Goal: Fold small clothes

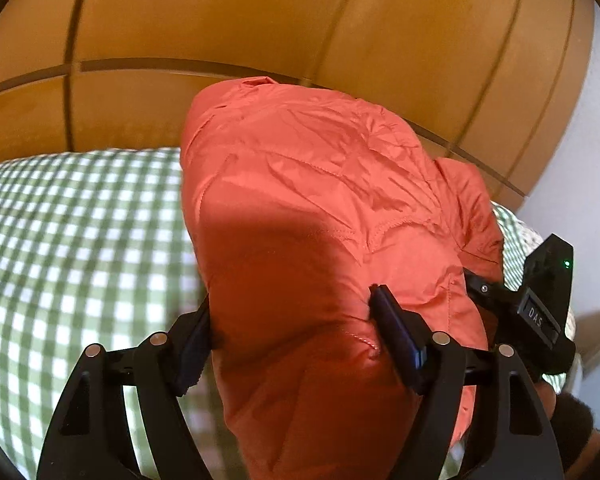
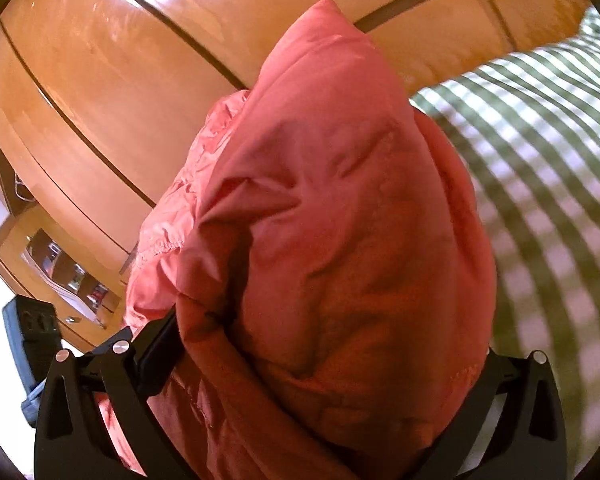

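Observation:
A puffy orange-red quilted jacket (image 1: 300, 208) fills the middle of both views, held up above a bed with a green-and-white checked cover (image 1: 80, 248). My left gripper (image 1: 292, 324) has its fingers (image 1: 396, 336) pressed on either side of a thick bundle of the jacket. My right gripper (image 2: 324, 356) also clamps a thick bunch of the jacket (image 2: 332, 220); its right finger is hidden behind the fabric. The right gripper's body shows at the right edge of the left wrist view (image 1: 540, 304).
A glossy wooden wardrobe or headboard (image 1: 260, 20) with dark seams stands behind the bed. A wooden side unit with small items (image 2: 68, 276) is at the left of the right wrist view. The checked cover shows at the right of that view (image 2: 540, 140).

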`<state>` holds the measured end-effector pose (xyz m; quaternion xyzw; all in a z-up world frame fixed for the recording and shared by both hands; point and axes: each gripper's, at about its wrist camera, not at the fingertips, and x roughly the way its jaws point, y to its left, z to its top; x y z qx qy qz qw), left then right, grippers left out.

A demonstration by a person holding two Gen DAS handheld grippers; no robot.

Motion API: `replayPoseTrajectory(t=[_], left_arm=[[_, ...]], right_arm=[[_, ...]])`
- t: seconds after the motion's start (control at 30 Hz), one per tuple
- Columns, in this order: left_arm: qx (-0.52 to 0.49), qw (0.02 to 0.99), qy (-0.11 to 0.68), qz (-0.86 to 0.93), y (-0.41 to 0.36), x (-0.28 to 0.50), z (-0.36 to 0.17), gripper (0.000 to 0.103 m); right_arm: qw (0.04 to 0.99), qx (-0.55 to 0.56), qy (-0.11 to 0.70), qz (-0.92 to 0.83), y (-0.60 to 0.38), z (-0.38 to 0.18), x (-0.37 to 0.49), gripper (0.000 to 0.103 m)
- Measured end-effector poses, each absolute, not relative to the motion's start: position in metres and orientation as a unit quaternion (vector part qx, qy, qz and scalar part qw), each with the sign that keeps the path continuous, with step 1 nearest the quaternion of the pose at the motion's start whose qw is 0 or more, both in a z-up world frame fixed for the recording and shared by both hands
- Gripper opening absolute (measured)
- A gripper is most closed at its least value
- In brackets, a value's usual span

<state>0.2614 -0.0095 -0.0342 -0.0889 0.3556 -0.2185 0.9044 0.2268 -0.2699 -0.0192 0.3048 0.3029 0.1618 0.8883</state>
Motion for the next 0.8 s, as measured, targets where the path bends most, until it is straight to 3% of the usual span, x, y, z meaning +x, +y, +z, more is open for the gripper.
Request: replayPoseTrajectory(t=[0.13,0.27,0.4,0.53,0.8], left_arm=[[-0.093,0.911,0.352,-0.193,0.004,0.29,-0.042,0.076],[-0.057,0.928,0.338,-0.149,-0.004,0.307,-0.048,0.086],[-0.049,0.934,0.329,-0.132,-0.007,0.295,-0.046,0.089],[-0.067,0.938,0.321,-0.109,0.002,0.27,-0.045,0.1],[-0.108,0.945,0.301,-0.068,0.022,0.215,-0.055,0.099]], right_arm=[[0.903,0.288,0.29,0.136,-0.256,-0.021,0.248,0.101],[0.911,0.269,0.292,0.108,-0.246,-0.024,0.255,0.101],[0.912,0.275,0.289,0.097,-0.248,-0.025,0.249,0.101],[0.913,0.282,0.284,0.083,-0.257,-0.025,0.23,0.101],[0.918,0.273,0.286,0.033,-0.252,-0.02,0.176,0.101]])
